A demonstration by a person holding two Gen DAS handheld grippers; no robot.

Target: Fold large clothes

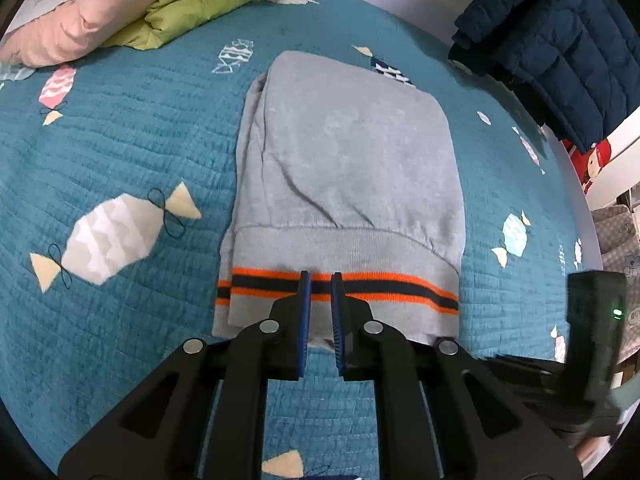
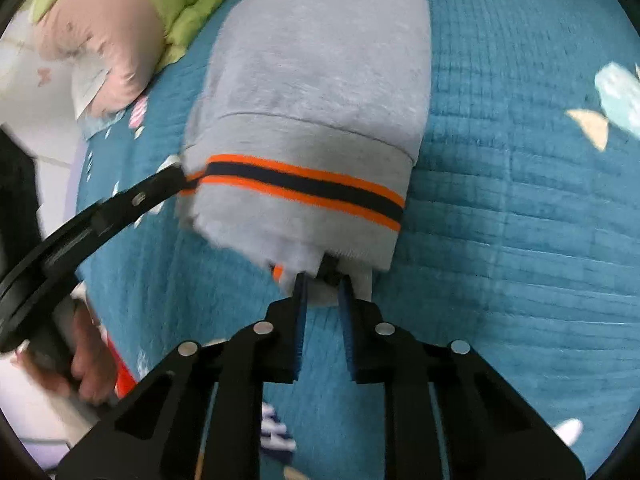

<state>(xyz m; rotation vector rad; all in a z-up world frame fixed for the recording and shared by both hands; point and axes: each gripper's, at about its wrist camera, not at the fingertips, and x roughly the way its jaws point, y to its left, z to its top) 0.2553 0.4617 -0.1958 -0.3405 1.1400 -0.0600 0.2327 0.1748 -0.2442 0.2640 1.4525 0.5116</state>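
Your grey fleecy sweater with the ribbed hem and orange-and-navy stripes point(image 1: 344, 168) lies folded into a long narrow packet on the teal quilted bedspread printed with candy shapes point(image 1: 120, 152), its long axis running straight away from you, striped hem at the near end and the plain folded end far. Your left hand-held gripper point(image 1: 320, 280) sits right at that near hem, over the stripes close to their middle, its blue ribbed pads narrowly parted with stripe showing in the gap; it does not look clamped on cloth. Your right hand-held gripper point(image 2: 323, 280) meets the same hem at its near right corner, jaws narrow, and a tuck of grey fabric seems to sit between the pads, though blur keeps me from being sure it is pinched. Both tools are therefore at the near end, the left one more central. My judgement is that the next fold carries the hem towards the far end, so the packet lies dead ahead of both. The knit is soft, thick and limp, likely to sag between two grips. A pink and green puffy quilted jacket pile point(image 1: 132, 4) sits far left, a navy quilted jacket point(image 1: 560, 40) far right.
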